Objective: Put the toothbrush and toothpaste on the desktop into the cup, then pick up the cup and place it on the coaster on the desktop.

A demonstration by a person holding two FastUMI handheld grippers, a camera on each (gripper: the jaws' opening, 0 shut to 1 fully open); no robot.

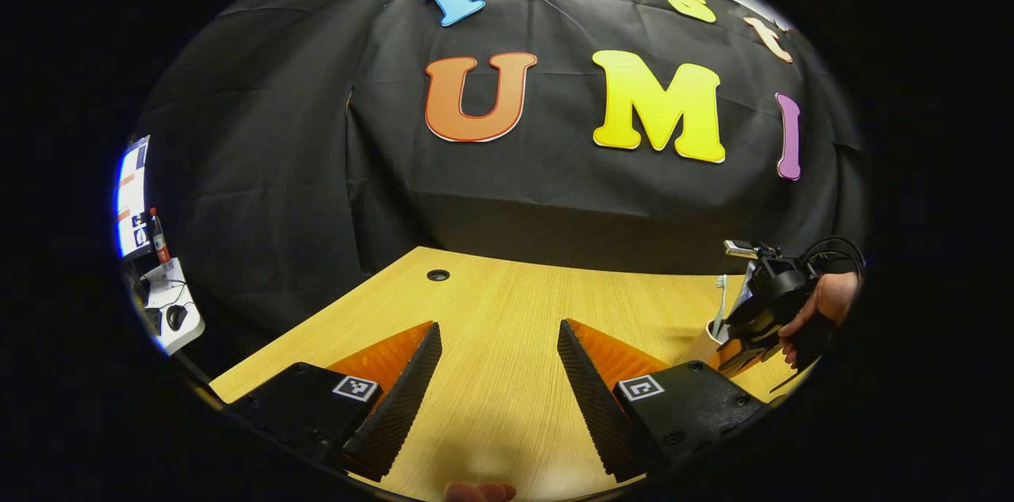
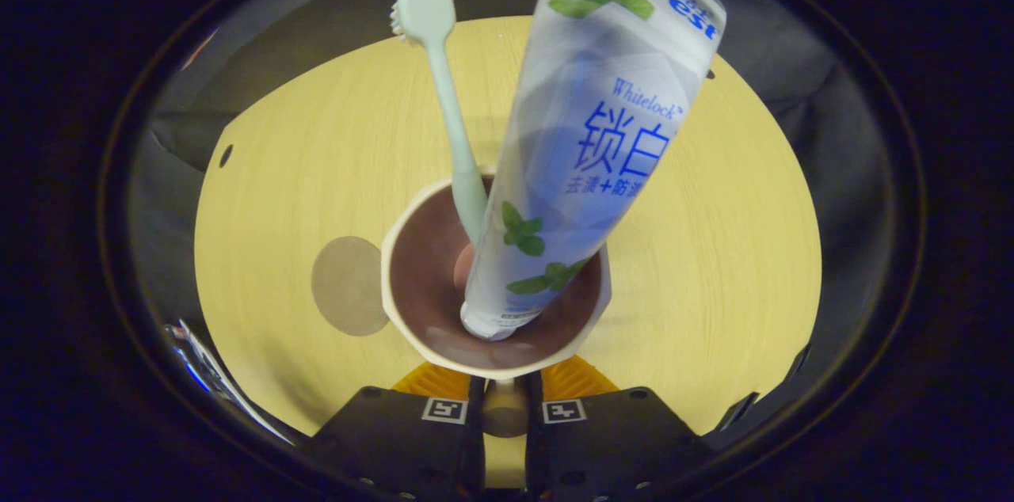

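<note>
The right gripper (image 2: 503, 399) is gripping the cup (image 2: 412, 312) with its fingers nearly together, pinching what looks like the cup's handle or near rim just ahead of the fingertips; the exact contact is hidden under the rim. The toothbrush (image 2: 444, 90) and toothpaste tube (image 2: 602, 138) are both standing inside the cup, leaning away from the fingers, the tube tall and top-heavy. The coaster (image 2: 348, 286) is lying on the tabletop (image 2: 713, 264) to the left of the fingers, just beside the cup.

The main risk, as I judge it, is tilt: a narrow pinch on one side lets the cup rotate, and the tube could tip out or drag the cup over. A quick sideways move could also set the cup half off the coaster.

The left gripper (image 1: 499, 375) is hovering with its fingers spread wide and holding nothing, bare tabletop between them; the cup (image 1: 705, 344) is sitting far to their right.
</note>
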